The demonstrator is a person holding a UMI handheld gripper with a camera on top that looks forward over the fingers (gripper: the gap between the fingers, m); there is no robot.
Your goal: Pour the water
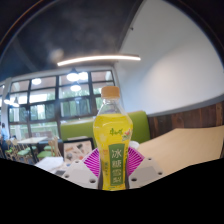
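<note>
Clearly lifted: the gripper (pixel 113 172) holds the bottle (pixel 114 138) upright between its fingers, off the table (pixel 185 145).
Its orange cap looks on, so tipping would pour nothing; a smooth, narrow body could also slip or twist between the pads (pixel 93 164).

tongs (pixel 117 170): raised, pointing forward and level
fingers (pixel 92 166): pink pads pressed on bottle (pixel 114 135) from both sides, upright hold

Bottle (pixel 115 140) base hidden below; label print too small to read; gripper (pixel 114 172) fingertips cut off.
</note>
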